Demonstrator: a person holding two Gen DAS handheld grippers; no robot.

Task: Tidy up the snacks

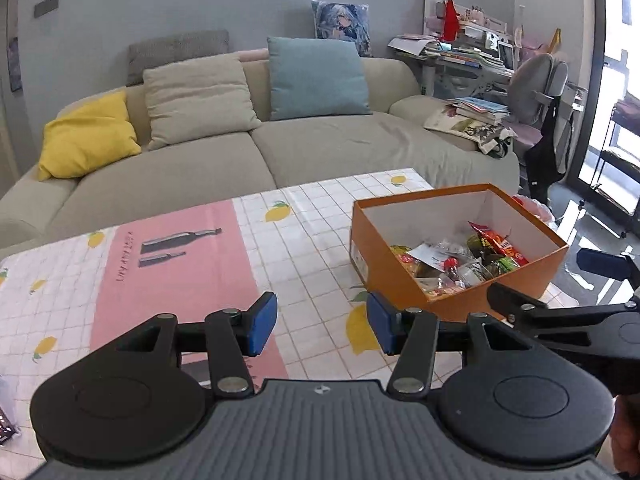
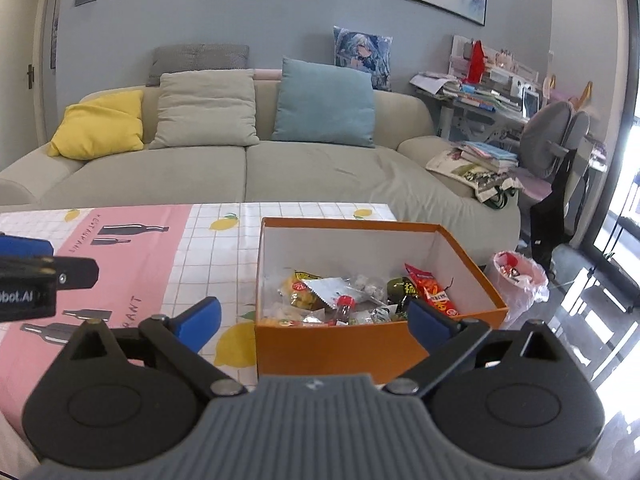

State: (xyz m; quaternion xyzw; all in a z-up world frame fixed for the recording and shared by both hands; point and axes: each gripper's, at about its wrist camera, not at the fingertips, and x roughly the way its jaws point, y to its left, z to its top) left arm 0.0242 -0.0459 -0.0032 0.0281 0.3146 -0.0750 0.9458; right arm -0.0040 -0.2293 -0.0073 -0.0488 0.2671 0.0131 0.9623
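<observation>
Right wrist view: the snacks [image 2: 360, 296] lie heaped inside the orange box [image 2: 336, 344] on the counter [image 2: 208, 240], directly ahead of the right claw [image 2: 314, 320], whose jaws are spread and empty. The left claw [image 1: 322, 328], also spread and empty, sits left of the box; the right claw is judged nearer.

We see both grippers built alike: left gripper [image 1: 322, 322] and right gripper [image 2: 314, 320] have black linkage arms, round black discs, silver pivot screws, blue pads [image 1: 262, 324], a ribbed grey body. White lettering "bot.AI" marks the left.
</observation>
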